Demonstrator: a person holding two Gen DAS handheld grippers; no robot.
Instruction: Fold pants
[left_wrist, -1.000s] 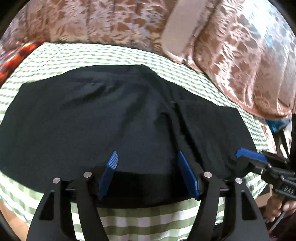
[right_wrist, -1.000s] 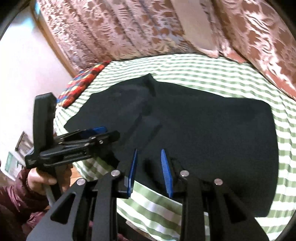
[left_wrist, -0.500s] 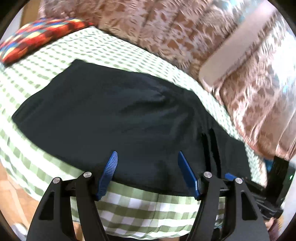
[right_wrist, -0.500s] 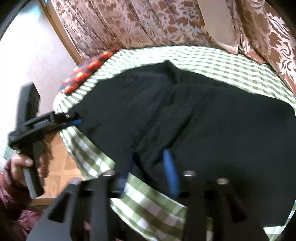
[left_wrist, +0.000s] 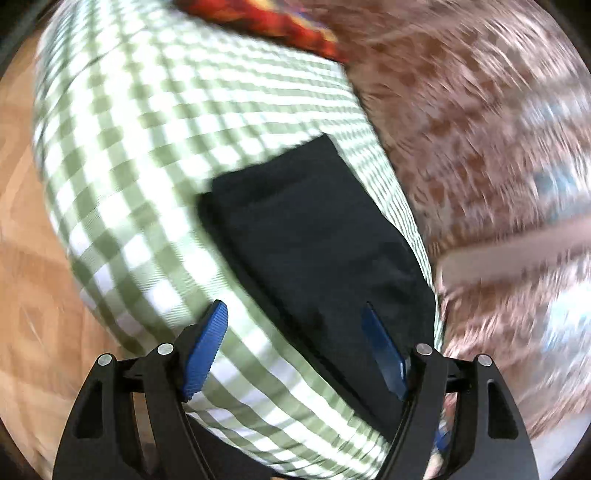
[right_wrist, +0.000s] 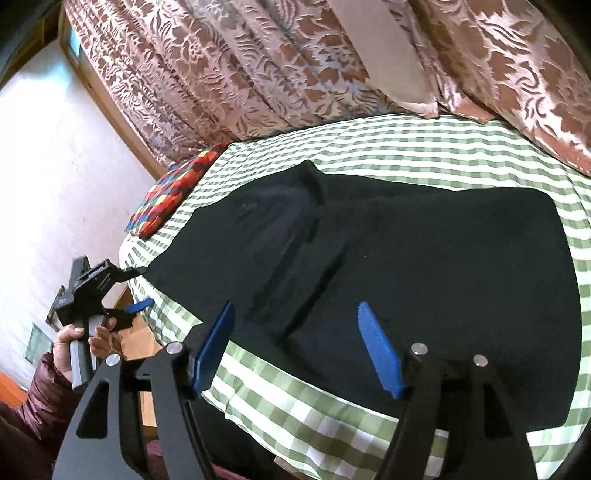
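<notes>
Both grippers are gaping, holding nothing: right gripper (right_wrist: 295, 347) hovering at the near hem, left gripper (right_wrist: 135, 291) off the bed's corner. Black pants (right_wrist: 406, 258) are lying flat on the checked bedsheet (right_wrist: 424, 147); soft, light, limp, best pinched at edge corners

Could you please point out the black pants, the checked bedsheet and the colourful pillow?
black pants (right_wrist: 424, 266), right wrist view, middle of the fabric.
checked bedsheet (right_wrist: 406, 136), right wrist view, bare far part.
colourful pillow (right_wrist: 173, 192), right wrist view, top face.

curtain (right_wrist: 258, 74) crowds far edge, cushion (right_wrist: 170, 195) at corner
</notes>
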